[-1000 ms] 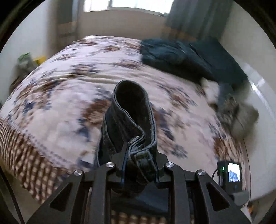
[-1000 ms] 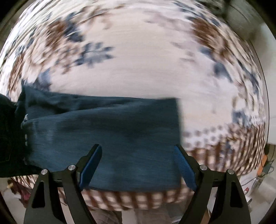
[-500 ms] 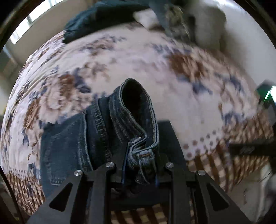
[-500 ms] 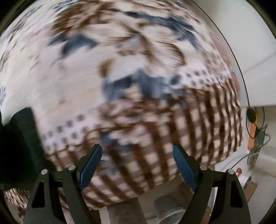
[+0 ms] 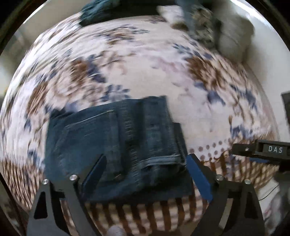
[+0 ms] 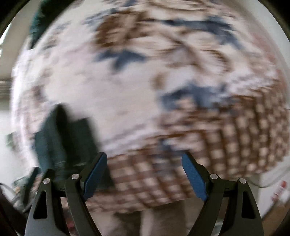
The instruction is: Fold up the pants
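the left gripper (image 5: 145, 174) hangs over the near edge of the bed, pointing steeply down, its blue-padded jaws just sprung wide apart; the folded jeans (image 5: 116, 145) lie on the bedspread below and between the fingers, and the pads press on nothing. the jeans sit in a squat dark-blue stack at the bed's near edge, on the brown checked border of the bedspread (image 5: 141, 76), waistband seam and a pocket showing on top, the whole view smeared by motion. to the right of them, over the same near edge, part of the right gripper (image 5: 261, 150) reaches in from the frame's side, a black bar lettered "das". in its own wrist view the right gripper (image 6: 145, 174) stands with jaws wide apart over bare checked border, nothing between them, the jeans (image 6: 63, 141) a dark blur off to the left side. beyond the jeans the floral middle of the bedspread runs empty of clothing. at the far edge of the bed lie a dark blue heap of cloth (image 5: 97, 10) toward the left corner and a pale pillow (image 5: 233, 38) toward the right corner.
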Tool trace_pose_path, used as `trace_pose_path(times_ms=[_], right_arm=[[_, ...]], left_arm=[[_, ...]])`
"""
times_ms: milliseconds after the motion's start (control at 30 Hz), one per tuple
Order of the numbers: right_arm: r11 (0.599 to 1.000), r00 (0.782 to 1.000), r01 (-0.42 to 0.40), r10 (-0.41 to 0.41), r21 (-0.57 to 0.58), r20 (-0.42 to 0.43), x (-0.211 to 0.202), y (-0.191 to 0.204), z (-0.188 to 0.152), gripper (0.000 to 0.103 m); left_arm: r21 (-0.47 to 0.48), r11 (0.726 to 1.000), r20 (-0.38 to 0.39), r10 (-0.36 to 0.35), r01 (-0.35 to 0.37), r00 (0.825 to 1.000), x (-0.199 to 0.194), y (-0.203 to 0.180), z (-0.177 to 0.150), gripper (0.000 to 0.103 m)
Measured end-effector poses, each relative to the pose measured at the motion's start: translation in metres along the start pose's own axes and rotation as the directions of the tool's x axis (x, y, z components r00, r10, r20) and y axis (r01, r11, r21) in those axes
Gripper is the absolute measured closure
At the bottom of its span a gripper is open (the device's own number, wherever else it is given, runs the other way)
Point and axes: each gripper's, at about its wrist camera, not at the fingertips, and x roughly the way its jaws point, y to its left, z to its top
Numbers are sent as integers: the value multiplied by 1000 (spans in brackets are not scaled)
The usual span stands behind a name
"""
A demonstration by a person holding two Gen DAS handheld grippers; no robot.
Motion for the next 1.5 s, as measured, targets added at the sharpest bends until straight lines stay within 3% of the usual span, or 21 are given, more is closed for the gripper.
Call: trace_pose_path(times_ms=[100, 200, 267, 333, 400, 433, 467, 567, 700, 833, 933, 1000, 1067, 1133, 1233, 1333, 1400, 1433, 1467, 1500], right_arm=[[993, 994, -99, 97, -68, -43, 3, 38, 5, 17], [980, 980, -182, 173, -84, -102, 24, 77, 9, 17], [974, 968, -213, 200, -78, -149, 49, 99, 7, 17], [970, 958, -230, 212, -78, -193, 74, 108, 6, 17], [972, 967, -193, 165, -137, -192, 87, 124, -4, 18], [972, 978, -139, 105, -187, -180, 95, 134, -9, 43], [970, 986, -102, 69, -223, -153, 97, 141, -13, 77], [963, 995, -65, 41, -263, -93, 86, 152, -26, 83], [972, 996, -83, 80, -222, -25, 41, 144, -40, 84], [984, 998, 26, -16, -174, 59, -1, 103, -42, 84], [990, 996, 78, -73, -114, 49, -8, 60, -37, 84], [995, 999, 14, -19, -97, -43, 9, 44, -31, 76], [998, 996, -23, 18, -58, -88, 19, 34, -25, 51], [999, 996, -45, 42, -30, -80, 19, 29, -20, 37], [994, 994, -98, 100, 39, -46, 22, 12, -16, 27], [981, 984, -154, 162, 117, -69, 41, -5, -7, 27], [967, 974, -200, 213, 157, -71, 58, -10, -6, 34], [966, 975, -209, 218, 154, -40, 58, -12, -6, 59], [966, 976, -212, 217, 148, -23, 57, -14, -5, 75], [972, 982, -181, 186, 150, -15, 55, -16, -4, 75]], left_arm=[[-99, 995, -4, 21, -21, 1000, -15, 42, 1, 9], [-206, 969, -29, 136, -139, 990, -17, 100, -4, 9], [-246, 937, -71, 239, -249, 968, -9, 135, -10, 9], [-278, 913, -117, 278, -300, 953, 1, 162, -15, 9], [-301, 883, -150, 328, -359, 933, 8, 186, -22, 9], [-300, 875, -160, 348, -381, 924, 10, 191, -25, 9], [-299, 859, -174, 380, -416, 909, 12, 199, -28, 9], [-309, 849, -175, 392, -429, 903, 13, 206, -33, 9], [-352, 863, -167, 322, -362, 932, 10, 214, -32, 9], [-370, 881, -138, 262, -295, 955, 7, 216, -19, 9], [-372, 899, -123, 198, -231, 972, 12, 209, -8, 9], [-360, 915, -111, 153, -183, 982, 20, 202, 3, 9], [-347, 928, -103, 106, -136, 989, 30, 196, 16, 9], [-343, 934, -118, 68, -105, 991, 46, 192, 29, 9], [-429, 903, -159, -78, 2, 984, 86, 198, 45, 9], [-515, 851, -163, -216, 104, 963, 117, 206, 49, 13], [-525, 836, -129, -265, 161, 956, 127, 206, 53, 43], [-516, 831, -114, -308, 209, 944, 131, 203, 55, 69], [-511, 835, -116, -303, 205, 946, 131, 202, 55, 70], [-509, 834, -113, -308, 211, 945, 132, 202, 55, 70]])
